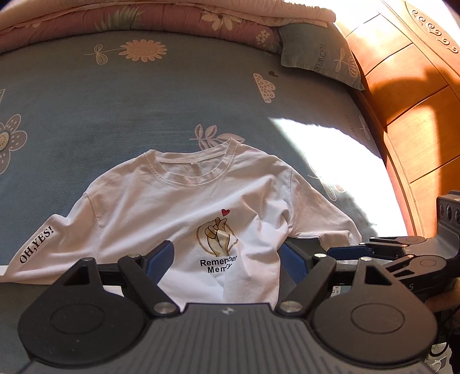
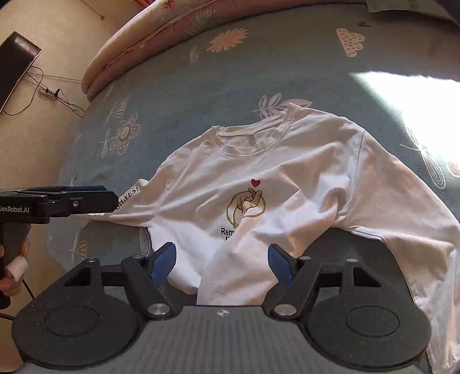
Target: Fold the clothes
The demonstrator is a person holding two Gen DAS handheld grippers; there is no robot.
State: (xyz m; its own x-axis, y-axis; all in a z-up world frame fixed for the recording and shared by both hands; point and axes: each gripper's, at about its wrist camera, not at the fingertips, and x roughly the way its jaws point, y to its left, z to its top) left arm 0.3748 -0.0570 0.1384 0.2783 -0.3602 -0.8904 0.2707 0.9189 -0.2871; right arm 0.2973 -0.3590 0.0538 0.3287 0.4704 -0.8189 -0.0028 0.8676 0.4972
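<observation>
While the white t-shirt (image 1: 178, 207) lies face up on the blue flowered bedsheet (image 1: 143, 95), collar toward 12 o'clock, both grippers sit at its hem end at 6 o'clock. Left gripper (image 1: 227, 259): jaws wide apart, blue pads either side of the printed chest area, nothing visibly clamped; whether the pads touch the cloth I cannot tell. Right gripper (image 2: 221, 260): jaws also wide apart, with a raised fold of the shirt body running up between the pads, not pinched.

Shirt is rumpled through the middle; the fold partly covers the "Remember Memory" print (image 2: 245, 207). Sleeve with "OH,YES!" (image 1: 36, 244) sticks out at 9 o'clock, the other sleeve at 3 o'clock.

Surroundings:
- pink quilt (image 1: 129, 17) bunched along 12 o'clock in the left view
- pillow (image 1: 319, 57) at 1 o'clock, against the wooden headboard (image 1: 402, 95)
- bright sun patch (image 1: 330, 161) on the sheet at 2–3 o'clock, close to the sleeve
- right view: dark screen (image 2: 17, 63) and power strip (image 2: 49, 92) with cables on the floor at 10 o'clock

In the right view the left gripper crosses in at 9 o'clock, overlapping the lettered sleeve.
</observation>
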